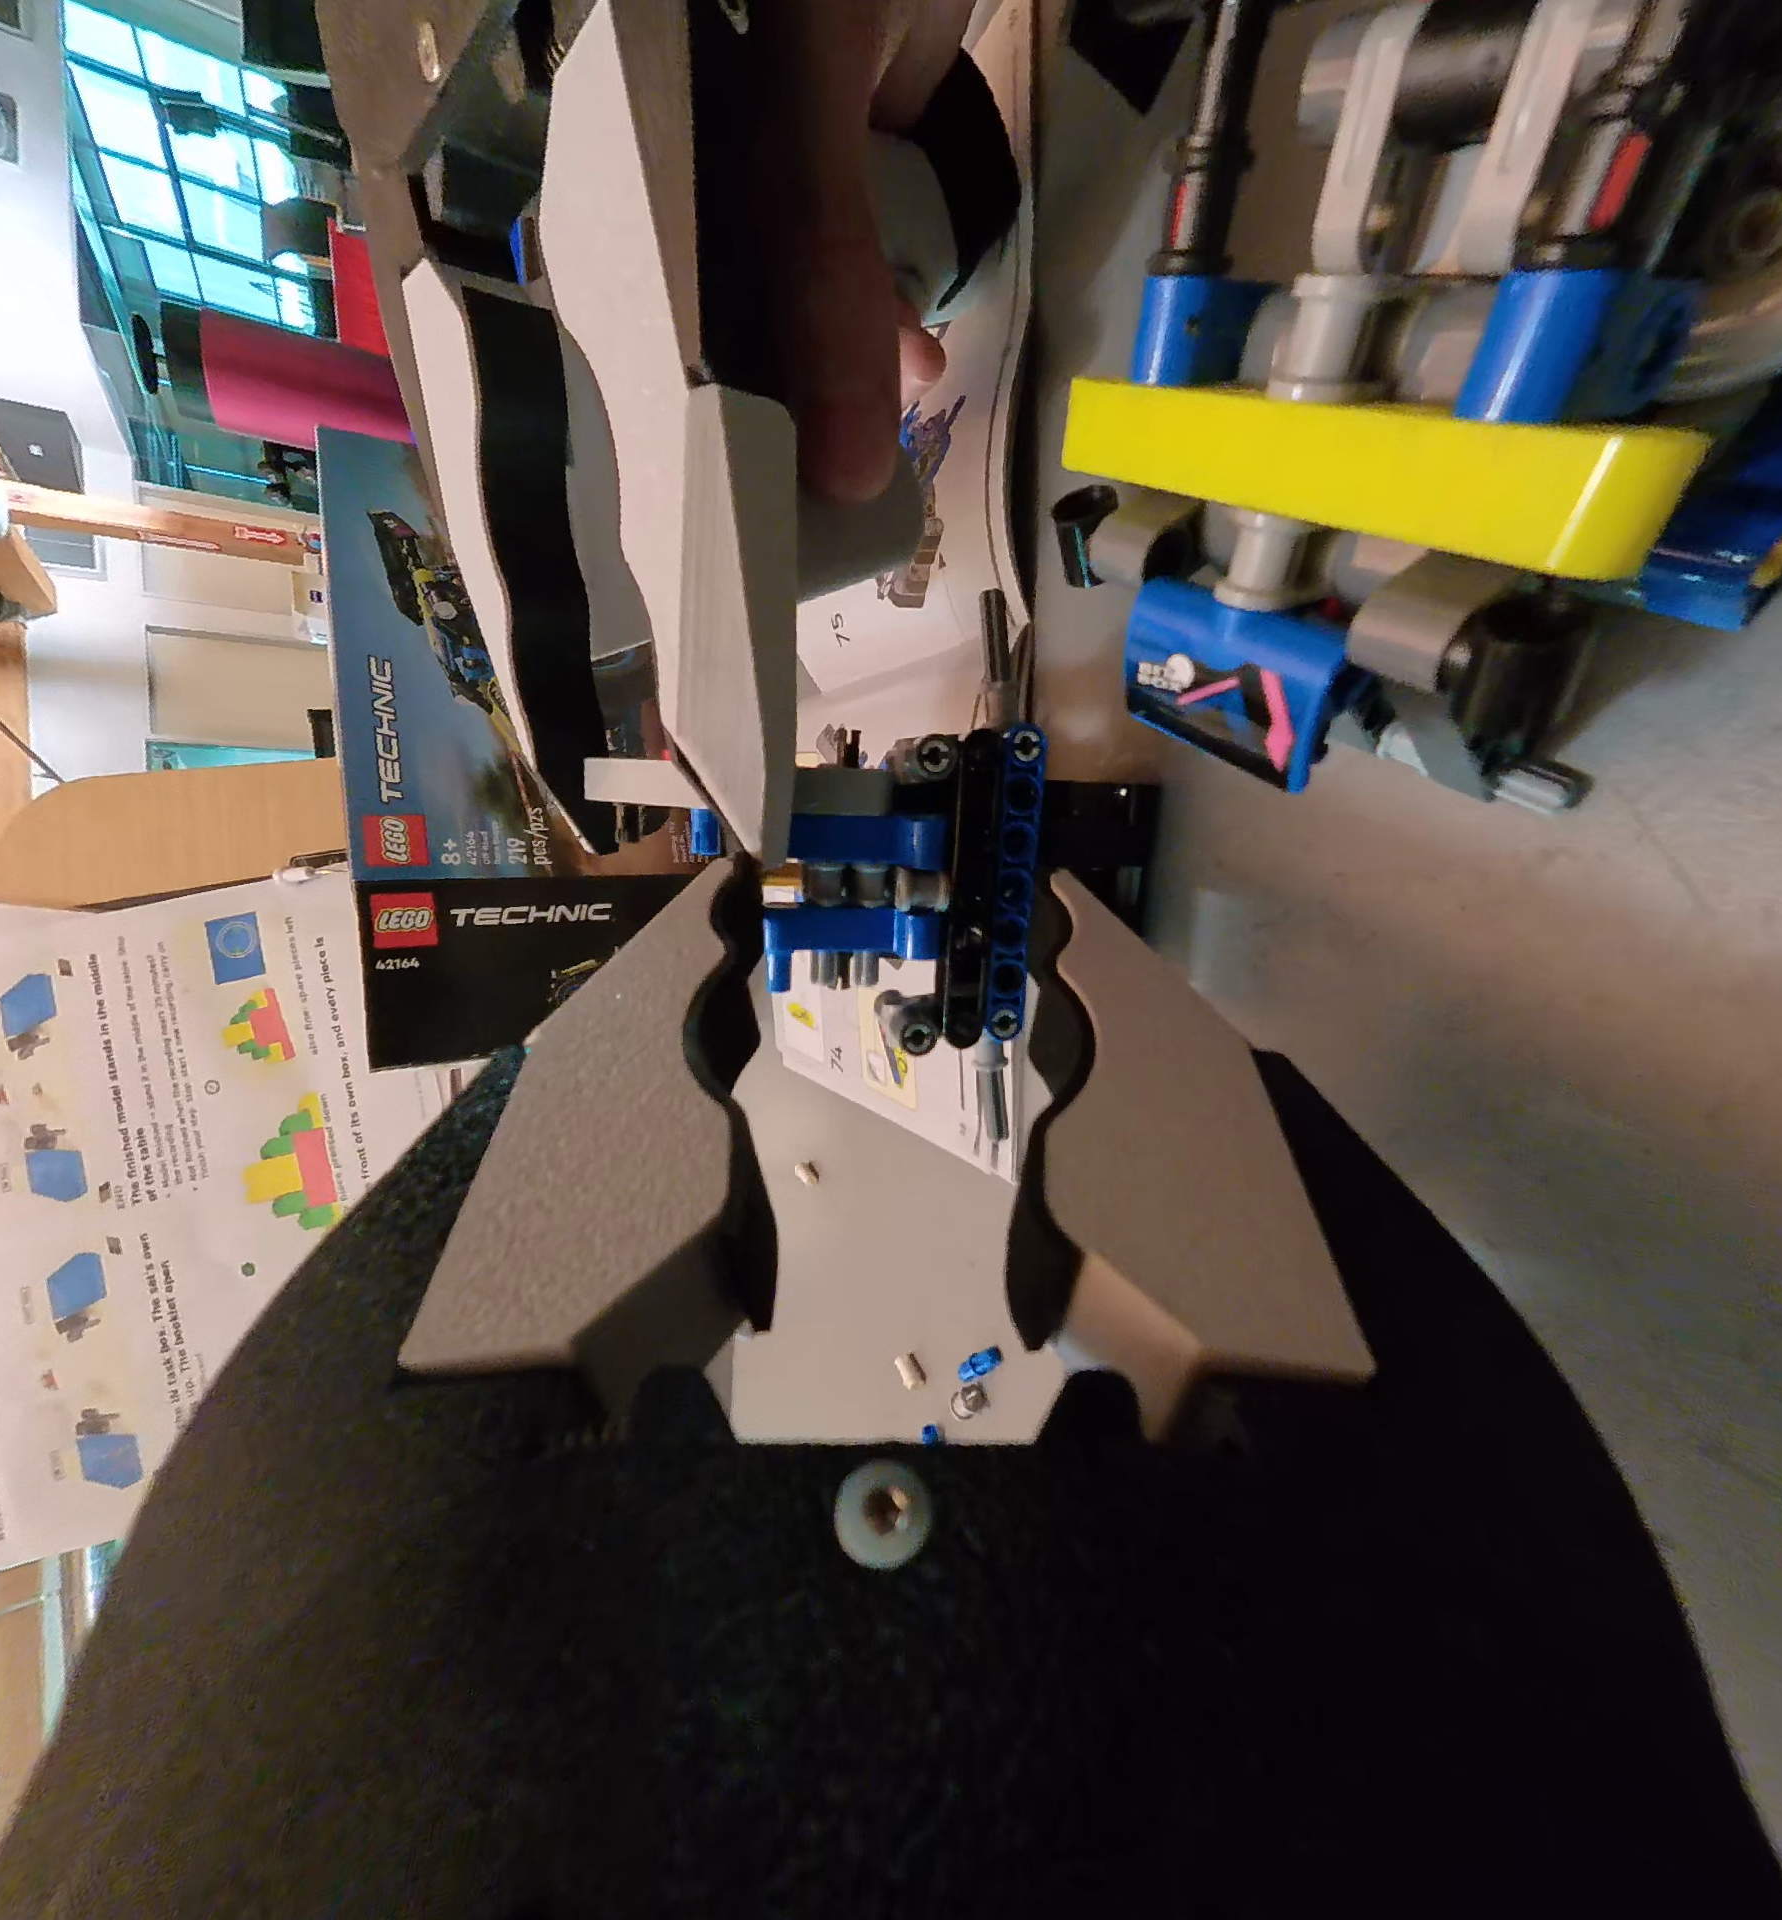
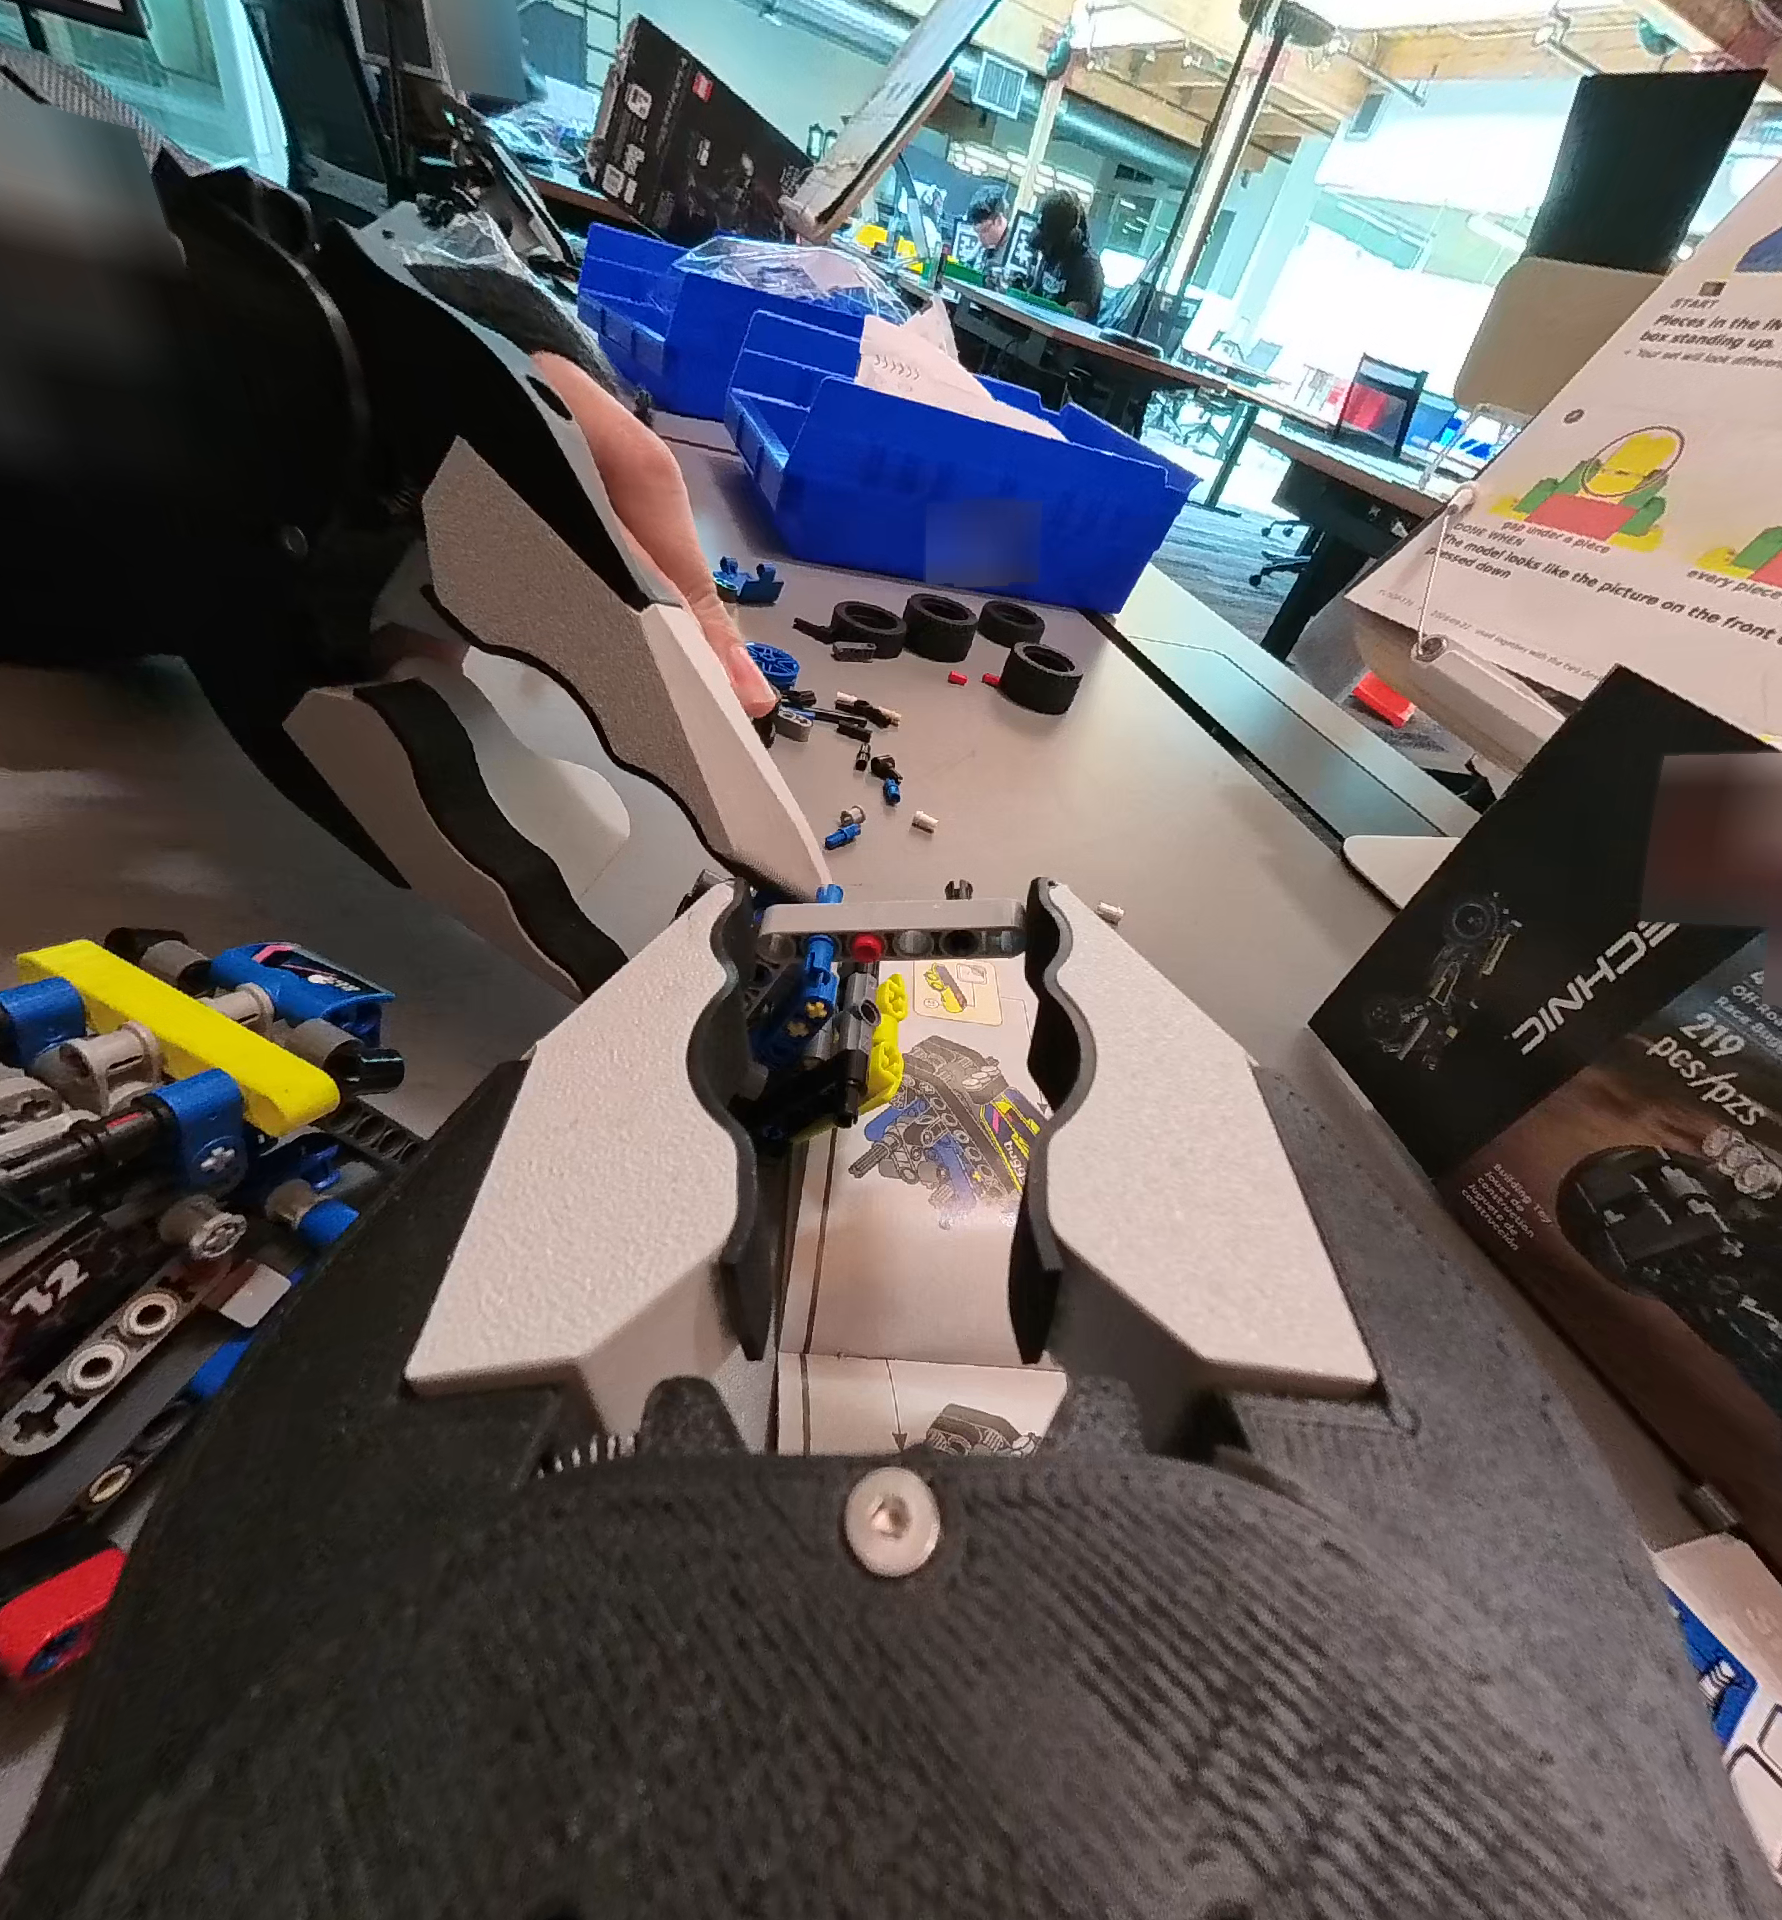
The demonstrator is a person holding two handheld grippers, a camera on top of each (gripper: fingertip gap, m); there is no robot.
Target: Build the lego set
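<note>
grey beam spans right jaws; bare table beyond

Bright window daylight — fisheye-warped edges, near foreground blurred.

Colours I see on my two cameras

My fingers are grey with black wavy pads; the sub-assembly is blue, black and grey; the beam grey; the bins blue; the tyres black; the bar yellow.
</note>
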